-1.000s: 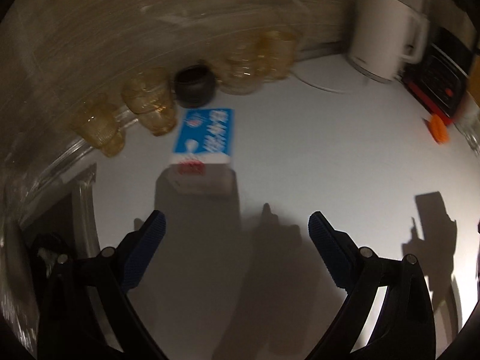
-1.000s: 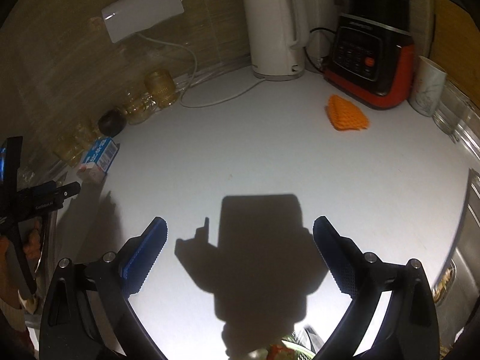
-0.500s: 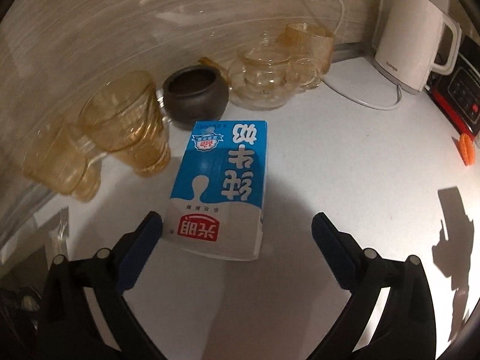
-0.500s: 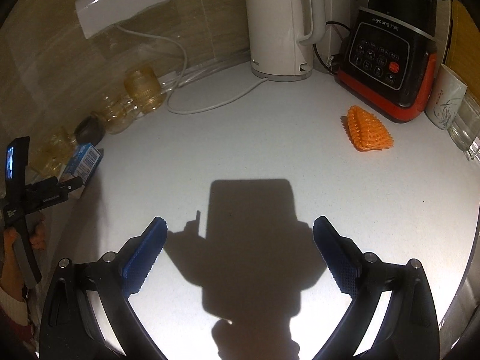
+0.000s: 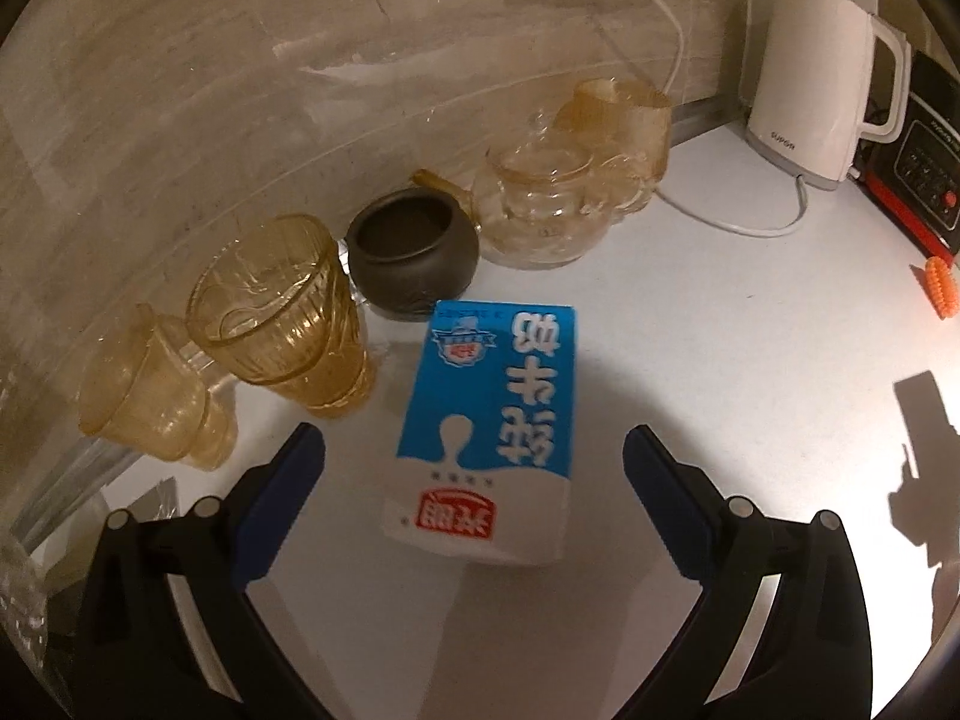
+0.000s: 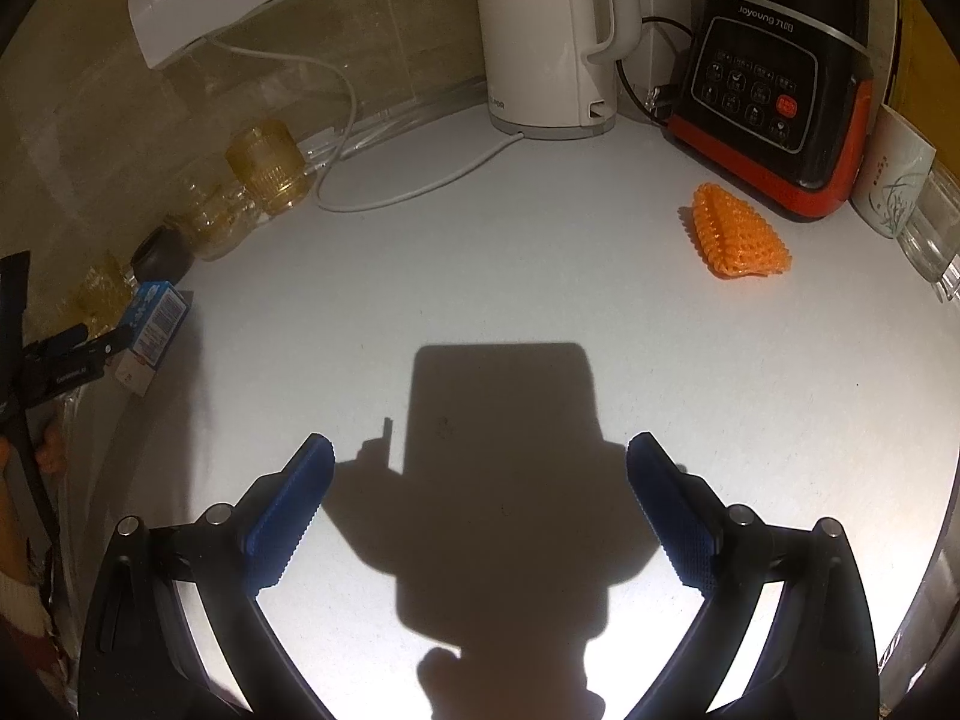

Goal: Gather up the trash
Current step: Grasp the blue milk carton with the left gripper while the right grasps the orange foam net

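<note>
The left gripper [image 5: 474, 456] hangs low over the white counter [image 5: 720, 360] with its jaws spread wide and nothing held; the near end of the milk carton [image 5: 489, 420] lies flat between its blue pads [image 5: 282, 492], touching neither. The carton is blue and white, with a red label at the near end and its far end close to a dark pot [image 5: 414, 258]. Left of the carton stand two amber glasses [image 5: 282, 312], one just beside it, the other [image 5: 144, 396] nearer the counter's edge. Behind the pot sit a clear glass teapot [image 5: 540, 204] and an amber mug [image 5: 624, 114] against the tiled wall, and farther right a white kettle [image 5: 810, 102] with its cord trailing over the counter. The right gripper [image 6: 480, 504] is likewise wide open and empty, above a bare, brightly lit stretch of counter where its own shadow falls. Well ahead of it and to the right lies a piece of orange foam net [image 6: 738, 234], just in front of a black and red appliance [image 6: 774, 102]. A white cup [image 6: 894, 180] stands to the right of that appliance, and the kettle [image 6: 546, 30] stands to its left. At the far left of the right wrist view the carton [image 6: 153, 324] shows again, with the left gripper [image 6: 78, 354] at it.
</note>
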Tool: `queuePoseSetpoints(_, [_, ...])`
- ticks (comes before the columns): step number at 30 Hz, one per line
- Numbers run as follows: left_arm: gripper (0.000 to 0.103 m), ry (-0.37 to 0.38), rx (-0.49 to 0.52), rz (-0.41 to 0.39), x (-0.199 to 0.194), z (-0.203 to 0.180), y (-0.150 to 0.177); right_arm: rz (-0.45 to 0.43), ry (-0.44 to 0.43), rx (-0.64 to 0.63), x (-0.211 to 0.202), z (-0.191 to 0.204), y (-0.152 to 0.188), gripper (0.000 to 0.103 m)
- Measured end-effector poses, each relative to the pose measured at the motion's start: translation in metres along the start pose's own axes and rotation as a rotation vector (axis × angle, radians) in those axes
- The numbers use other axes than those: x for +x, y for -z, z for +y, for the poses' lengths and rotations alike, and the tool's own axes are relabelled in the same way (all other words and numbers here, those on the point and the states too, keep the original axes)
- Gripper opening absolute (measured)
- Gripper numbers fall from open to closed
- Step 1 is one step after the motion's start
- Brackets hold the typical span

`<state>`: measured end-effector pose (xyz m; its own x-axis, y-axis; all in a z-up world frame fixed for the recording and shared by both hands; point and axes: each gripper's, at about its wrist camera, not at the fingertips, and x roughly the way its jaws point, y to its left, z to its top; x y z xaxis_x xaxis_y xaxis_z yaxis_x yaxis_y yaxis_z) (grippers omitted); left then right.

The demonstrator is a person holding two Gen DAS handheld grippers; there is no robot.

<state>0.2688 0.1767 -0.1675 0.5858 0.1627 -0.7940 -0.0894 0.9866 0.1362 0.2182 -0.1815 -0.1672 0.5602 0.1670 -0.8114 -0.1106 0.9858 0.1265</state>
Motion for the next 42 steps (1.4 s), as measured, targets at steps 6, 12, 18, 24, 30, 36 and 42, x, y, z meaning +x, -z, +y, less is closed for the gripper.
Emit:
queuePoseSetpoints(6, [0.095, 0.049, 0.035, 0.054, 0.024, 0.000, -0.002, 0.011, 0.004, 0.000, 0.004, -0.001, 0.002, 0.097])
queuePoseSetpoints(12, [0.065, 0.073, 0.006, 0.074, 0.031, -0.011, -0.002, 0.009, 0.009, 0.004, 0.007, -0.006, 0.003, 0.097])
queuePoseSetpoints(18, [0.065, 0.103, 0.038, 0.051, 0.019, -0.048, 0.000, -0.020, 0.041, 0.017, 0.007, -0.023, 0.001, 0.097])
queuePoseSetpoints(24, [0.065, 0.195, 0.097, 0.014, -0.007, -0.122, -0.009, -0.061, 0.112, 0.036, 0.013, -0.061, -0.023, 0.097])
queuePoseSetpoints(30, [0.065, 0.271, 0.179, 0.001, -0.013, -0.217, -0.024, -0.090, 0.178, 0.047, 0.030, -0.100, -0.059, 0.097])
queuePoseSetpoints(36, [0.065, 0.312, 0.221, -0.005, -0.004, -0.275, -0.040, -0.084, 0.216, 0.050, 0.060, -0.128, -0.088, 0.097])
queuePoseSetpoints(42, [0.065, 0.311, 0.226, 0.003, -0.005, -0.284, -0.042, -0.039, 0.254, 0.031, 0.092, -0.137, -0.099, 0.063])
